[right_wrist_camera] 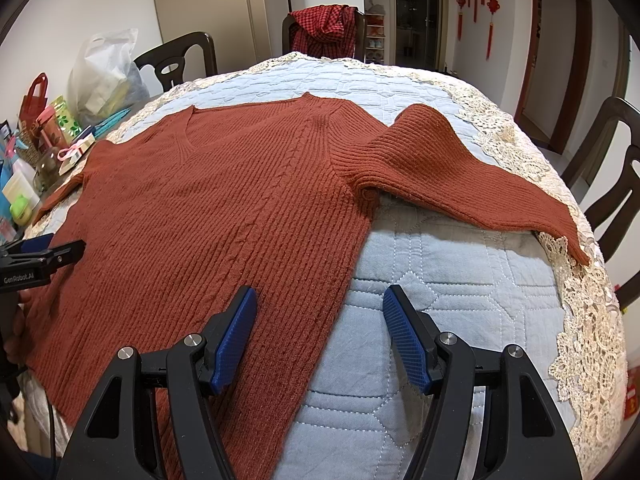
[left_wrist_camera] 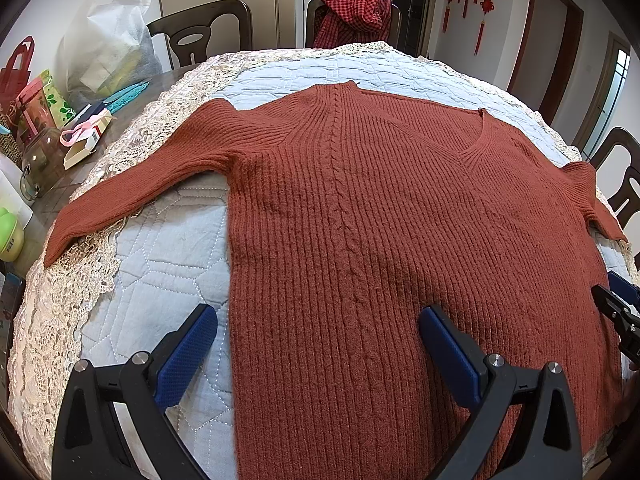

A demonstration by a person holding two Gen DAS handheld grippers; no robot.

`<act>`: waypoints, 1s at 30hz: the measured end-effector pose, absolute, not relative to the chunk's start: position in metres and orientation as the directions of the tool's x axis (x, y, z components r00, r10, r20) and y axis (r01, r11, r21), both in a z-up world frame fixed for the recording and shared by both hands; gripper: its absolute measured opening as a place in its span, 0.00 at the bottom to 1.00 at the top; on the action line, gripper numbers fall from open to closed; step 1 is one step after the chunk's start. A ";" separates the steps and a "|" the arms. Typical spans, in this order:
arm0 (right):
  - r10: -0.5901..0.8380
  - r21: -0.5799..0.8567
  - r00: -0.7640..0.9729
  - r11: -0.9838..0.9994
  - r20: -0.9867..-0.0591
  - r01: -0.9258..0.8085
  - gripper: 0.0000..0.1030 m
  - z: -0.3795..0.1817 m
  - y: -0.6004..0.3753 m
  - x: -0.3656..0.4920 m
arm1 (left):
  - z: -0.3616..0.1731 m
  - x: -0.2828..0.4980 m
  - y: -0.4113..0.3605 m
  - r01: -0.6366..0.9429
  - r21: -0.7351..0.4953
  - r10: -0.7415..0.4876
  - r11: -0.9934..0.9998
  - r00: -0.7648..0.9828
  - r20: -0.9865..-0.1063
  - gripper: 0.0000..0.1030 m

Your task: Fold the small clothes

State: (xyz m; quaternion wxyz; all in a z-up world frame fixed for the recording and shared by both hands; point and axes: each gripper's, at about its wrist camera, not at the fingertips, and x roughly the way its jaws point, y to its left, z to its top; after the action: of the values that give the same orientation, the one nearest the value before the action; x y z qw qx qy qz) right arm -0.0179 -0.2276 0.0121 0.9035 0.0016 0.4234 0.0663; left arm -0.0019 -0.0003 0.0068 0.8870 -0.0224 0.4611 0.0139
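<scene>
- Rust-red ribbed sweater spread flat and face up on a light blue quilted cover, V-neck away from both grippers, a cable braid running down the front.
- Both sleeves stretched outward, cuffs lying on the cover's cream lace border; the sleeve on the right gripper's side is bunched at the armpit.
- Left gripper spread wide above the hem area, holding nothing: one blue pad over the bare cover, the other over the knit.
- Right gripper also spread wide and empty, straddling the sweater's other side edge.
- Beyond the left gripper's outer side, on the wooden table: white plastic bag, glass jar, red gift bag, small boxes.
- Ahead of both grippers, a dark chair draped with a red checked cloth.
- Sweater hem cut off by the lower frame edge and hidden behind the gripper bodies; whether the pads touch the fabric is hard to tell.
</scene>
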 end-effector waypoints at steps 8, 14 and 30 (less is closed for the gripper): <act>0.122 0.060 0.633 0.991 -0.764 -0.118 0.64 0.012 -0.228 -0.018 | 0.006 -0.001 0.000 -0.047 -0.026 0.006 0.999 0.576 -0.817 0.99; 0.122 0.060 0.633 0.991 -0.764 -0.118 0.64 0.012 -0.228 -0.018 | 0.006 -0.002 0.000 -0.048 -0.026 0.007 0.999 0.577 -0.817 0.99; 0.123 0.061 0.634 0.991 -0.764 -0.118 0.64 0.012 -0.228 -0.018 | 0.004 -0.003 0.001 -0.050 -0.025 0.009 0.998 0.580 -0.815 1.00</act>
State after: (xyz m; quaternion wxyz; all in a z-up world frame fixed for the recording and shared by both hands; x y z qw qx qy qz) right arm -0.0181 -0.2276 0.0121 0.9038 0.0027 0.4228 0.0668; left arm -0.0030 0.0008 0.0039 0.8885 -0.0227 0.4581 0.0166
